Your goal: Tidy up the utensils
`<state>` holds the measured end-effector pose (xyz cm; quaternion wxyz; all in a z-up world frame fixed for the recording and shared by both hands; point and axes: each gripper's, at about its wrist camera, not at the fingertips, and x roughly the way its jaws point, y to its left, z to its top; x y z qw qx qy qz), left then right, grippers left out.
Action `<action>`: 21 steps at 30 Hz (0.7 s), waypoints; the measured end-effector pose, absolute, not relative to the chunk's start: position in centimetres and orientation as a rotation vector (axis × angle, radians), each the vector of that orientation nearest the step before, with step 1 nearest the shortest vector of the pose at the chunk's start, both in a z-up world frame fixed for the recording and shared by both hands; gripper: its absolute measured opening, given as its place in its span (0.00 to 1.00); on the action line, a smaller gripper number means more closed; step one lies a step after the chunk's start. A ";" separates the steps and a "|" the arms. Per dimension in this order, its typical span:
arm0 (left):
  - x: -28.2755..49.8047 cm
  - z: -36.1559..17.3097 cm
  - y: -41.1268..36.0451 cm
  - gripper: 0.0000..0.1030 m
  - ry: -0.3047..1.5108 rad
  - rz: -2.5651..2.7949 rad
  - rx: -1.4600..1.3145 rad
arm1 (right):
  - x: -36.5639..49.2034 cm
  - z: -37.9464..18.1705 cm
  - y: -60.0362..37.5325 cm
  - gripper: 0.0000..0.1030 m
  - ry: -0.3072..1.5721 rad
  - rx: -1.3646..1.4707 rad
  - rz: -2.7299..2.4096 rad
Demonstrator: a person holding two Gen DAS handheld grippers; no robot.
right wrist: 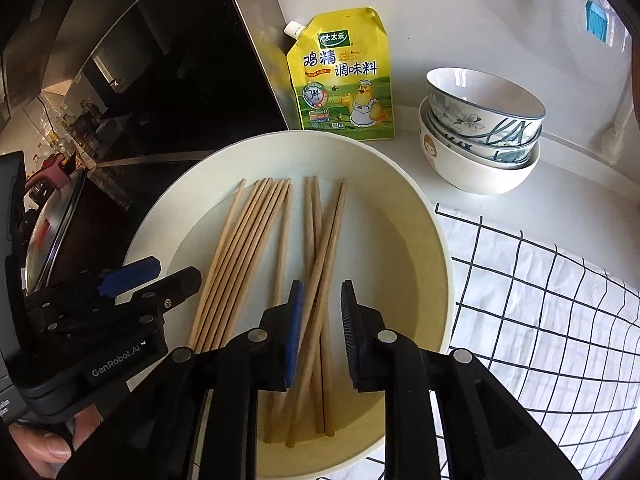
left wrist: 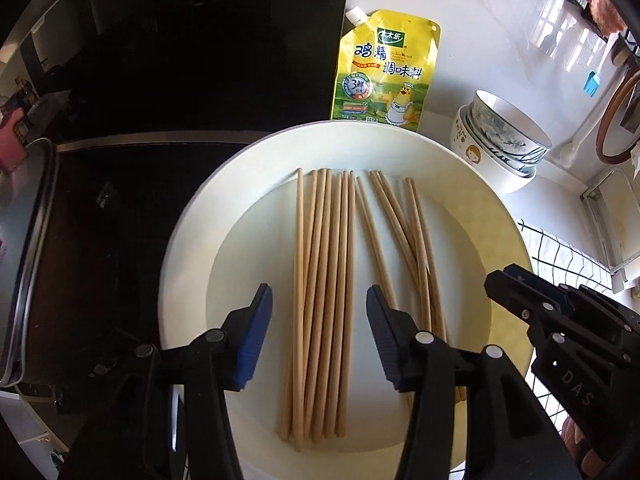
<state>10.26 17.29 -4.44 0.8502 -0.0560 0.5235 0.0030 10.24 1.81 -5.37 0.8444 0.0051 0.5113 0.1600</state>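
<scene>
Left tool (left wrist: 320,300): jaws apart, straddling the tidy chopstick bundle (left wrist: 324,300), likely for gathering. Right tool (right wrist: 322,300): jaws narrowly apart over crossed chopsticks (right wrist: 320,256), nothing clamped. Both lots lie in the white plate (left wrist: 192,240). Beyond, on the surface: yellow seasoning pouch (left wrist: 384,72), stacked bowls (right wrist: 480,132).

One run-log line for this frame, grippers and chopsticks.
left gripper: open over tidy bundle | right gripper: open over crossed sticks | wooden chopsticks: all lying in round cream plate | held: nothing
</scene>
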 end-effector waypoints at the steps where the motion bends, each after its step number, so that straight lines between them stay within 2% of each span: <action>1: 10.0 -4.3 17.4 0.47 1.101 0.008 -0.118 | 10.1 -5.2 1.8 0.19 1.077 0.011 0.337; 4: 9.5 -4.0 17.9 0.47 1.099 0.012 -0.121 | 9.6 -4.8 1.8 0.21 1.070 0.005 0.333; 6: 9.2 -3.8 18.1 0.47 1.097 0.013 -0.124 | 9.3 -4.5 1.8 0.26 1.064 0.004 0.331; 21: 7.2 -2.6 18.4 0.48 1.072 0.026 -0.118 | 7.4 -3.3 2.2 0.31 1.037 -0.010 0.320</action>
